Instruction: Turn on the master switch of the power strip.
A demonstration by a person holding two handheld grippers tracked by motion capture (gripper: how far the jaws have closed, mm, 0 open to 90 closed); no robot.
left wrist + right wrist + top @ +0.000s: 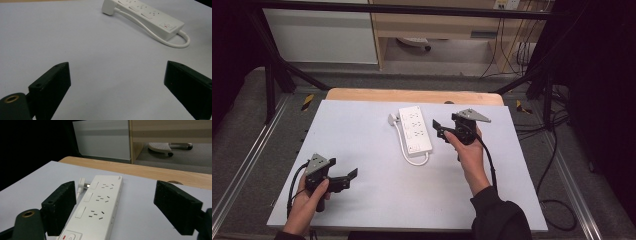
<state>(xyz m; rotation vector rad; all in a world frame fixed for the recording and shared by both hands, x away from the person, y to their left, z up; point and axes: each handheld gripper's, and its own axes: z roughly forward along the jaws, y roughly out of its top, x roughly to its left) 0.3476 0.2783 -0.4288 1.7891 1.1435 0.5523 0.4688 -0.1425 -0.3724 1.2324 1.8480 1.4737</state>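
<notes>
Power strip (415, 128), white, lies a little beyond the middle of the pale grey table cover (362, 200), its long side running roughly away from us. We go from left to right across the high view.

At the near left corner, the left gripper (352, 176) sits low over the cover in our left hand (309, 202), its jaws pointing toward the middle of the table. Its jaws stand wide apart with only bare cover between them, as the left gripper view confirms. It is well apart from the strip.

In the centre, the strip shows three socket groups with a rocker switch beside each and a main switch (70, 237) marked in red at its near end. Its white cord (414, 159) leaves that near end, loops round in front, and runs back along the strip's left side to the plug (393, 119), which lies just beside the far left corner. We think the plug touches the strip's body, though the view is too small to be sure.

At the right, the right gripper (438, 129) is held in our right hand (469, 150) just beside the strip's right edge. In the right gripper view its jaws are open and straddle the strip's width loosely, with neither pad pressing on it.

Behind the cover, a wooden table edge (412, 95) shows.
</notes>
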